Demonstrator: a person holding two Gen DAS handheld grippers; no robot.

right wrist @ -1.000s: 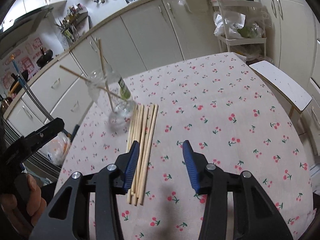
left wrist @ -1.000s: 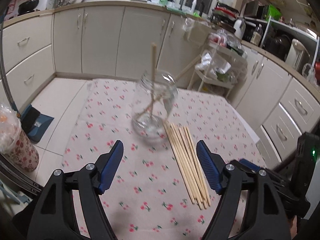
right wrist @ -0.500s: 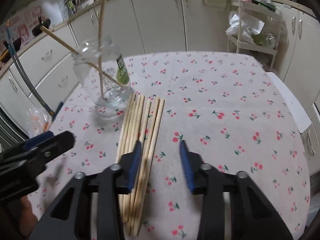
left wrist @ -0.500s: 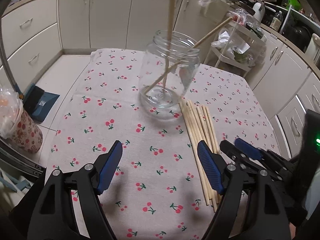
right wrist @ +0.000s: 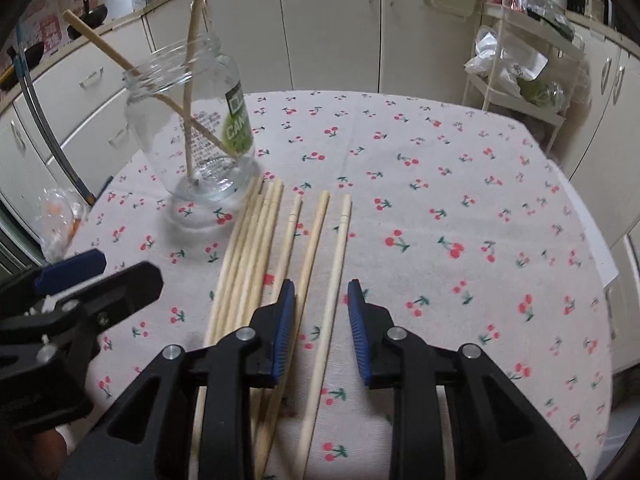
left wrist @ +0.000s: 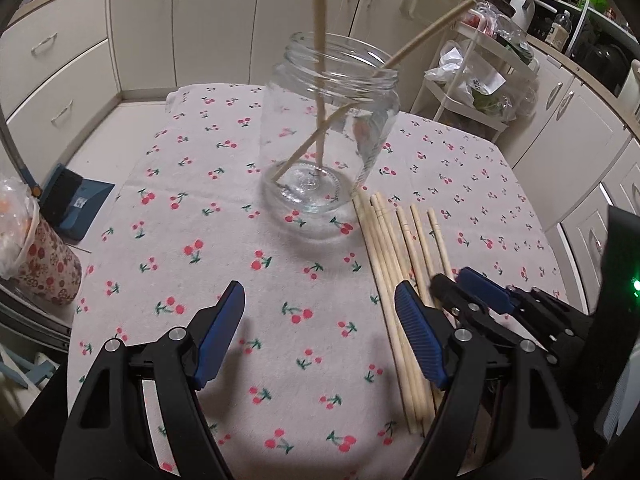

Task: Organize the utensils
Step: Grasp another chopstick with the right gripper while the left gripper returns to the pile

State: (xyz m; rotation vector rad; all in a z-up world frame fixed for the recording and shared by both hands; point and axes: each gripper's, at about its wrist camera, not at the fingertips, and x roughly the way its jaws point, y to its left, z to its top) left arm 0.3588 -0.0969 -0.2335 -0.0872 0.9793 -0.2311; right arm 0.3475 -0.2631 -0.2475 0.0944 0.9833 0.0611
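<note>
Closing over the loose row of pale wooden chopsticks on the cherry-print cloth of the counter, the right gripper has its blue-padded fingers narrowing around the outermost chopstick, which lies between them at lower centre of the right wrist view. The pads do not seem to press on it yet. The left gripper hangs wide apart and empty at the bottom of its own view, over bare cloth just left of the chopstick row.

A clear glass jar with a green label stands at upper left of the right wrist view, touching the far tips of the chopsticks, with two chopsticks already leaning inside it.

Judging by this, the step in hand is picking up one more chopstick. Next comes finishing the pinch on that single stick without catching its neighbour, then lifting and tipping it into the jar mouth.
</note>
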